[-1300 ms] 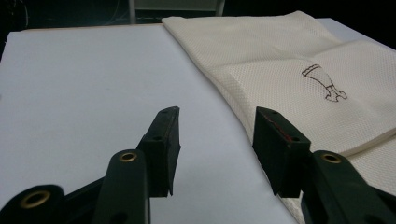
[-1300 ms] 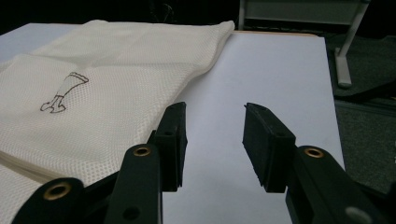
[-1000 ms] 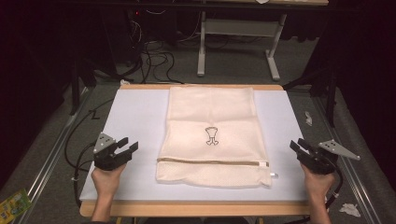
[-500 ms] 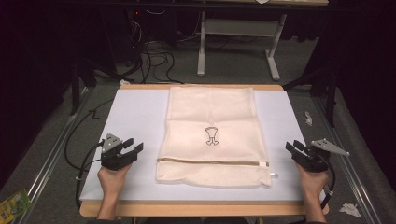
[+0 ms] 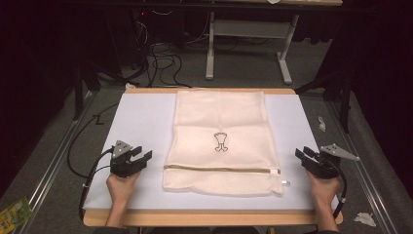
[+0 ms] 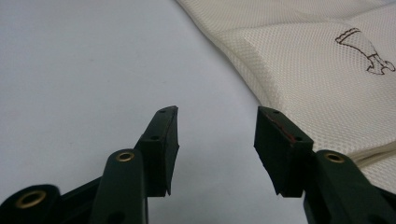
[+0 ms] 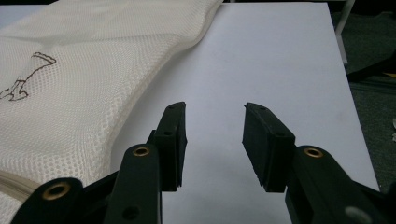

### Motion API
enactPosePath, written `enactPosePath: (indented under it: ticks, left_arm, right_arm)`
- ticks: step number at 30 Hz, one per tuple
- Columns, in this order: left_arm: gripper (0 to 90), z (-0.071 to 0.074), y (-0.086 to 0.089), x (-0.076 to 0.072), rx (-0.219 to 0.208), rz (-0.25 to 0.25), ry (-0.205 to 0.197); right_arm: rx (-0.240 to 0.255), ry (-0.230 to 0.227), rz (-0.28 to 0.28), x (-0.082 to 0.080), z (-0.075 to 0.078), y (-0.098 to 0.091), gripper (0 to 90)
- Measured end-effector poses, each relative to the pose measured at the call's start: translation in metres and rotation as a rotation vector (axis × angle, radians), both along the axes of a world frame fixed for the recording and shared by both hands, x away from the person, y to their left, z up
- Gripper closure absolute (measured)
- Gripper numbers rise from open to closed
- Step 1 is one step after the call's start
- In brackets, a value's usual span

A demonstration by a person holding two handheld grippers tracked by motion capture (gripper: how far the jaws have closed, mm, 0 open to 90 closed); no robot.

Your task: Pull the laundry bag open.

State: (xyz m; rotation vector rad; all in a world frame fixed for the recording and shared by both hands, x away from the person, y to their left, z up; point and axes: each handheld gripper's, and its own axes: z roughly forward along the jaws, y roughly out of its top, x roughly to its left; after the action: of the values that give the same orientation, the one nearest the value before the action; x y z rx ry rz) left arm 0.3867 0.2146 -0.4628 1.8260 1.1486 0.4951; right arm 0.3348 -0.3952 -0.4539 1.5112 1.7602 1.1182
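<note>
Mesh laundry bag [image 5: 221, 141] lies flat at the middle of the white bench [image 5: 141, 117], zipper edge nearest you. It looks light, soft and floppy, so pinch its near corners. Your left tongs [image 5: 141, 157] sit just left of the bag, your right tongs [image 5: 303, 153] just right of it, both apart and empty.

**Your room: dark, with grey carpet**

You are sitting at a wood-edged table [image 5: 214, 218] with a white top. Grey carpet [image 5: 58, 161] is lying around it. Beyond it, a grey desk frame [image 5: 246, 46] is standing beside tangled black cables [image 5: 160, 58]. Paper scraps [image 5: 364, 219] are lying on the carpet. Darkness is hiding the walls.
</note>
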Motion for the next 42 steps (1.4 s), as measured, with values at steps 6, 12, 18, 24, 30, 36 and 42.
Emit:
enactPosePath:
  ticks: [6,12,18,24,30,36,42]
  left_arm:
    - [49.5,-0.005,-0.004,0.005,-0.011,0.0,0.008]
    - [49.5,-0.009,-0.008,0.009,-0.016,0.008,0.011]
    - [49.5,-0.013,-0.01,0.011,-0.005,0.013,0.015]
    - [48.2,-0.017,-0.014,0.011,-0.004,0.021,0.013]
    - [48.0,-0.019,-0.016,0.009,0.011,0.022,-0.004]
    - [46.8,-0.02,-0.019,0.005,0.029,0.015,-0.034]
    - [46.0,-0.02,-0.02,0.001,0.041,0.012,-0.055]
  right_arm:
    - [-0.02,0.023,0.011,0.005,-0.003,0.003,60.2]
    - [-0.027,0.038,0.009,0.007,-0.006,0.004,59.8]
    - [-0.04,0.05,0.009,0.01,-0.008,0.005,59.3]
    - [-0.028,0.052,0.018,0.012,-0.01,0.006,58.2]
    - [-0.018,0.052,0.021,0.011,-0.015,0.007,57.9]
    - [0.012,0.04,0.026,0.009,-0.02,0.004,53.3]
    - [0.025,0.041,0.016,0.01,-0.021,0.003,49.5]
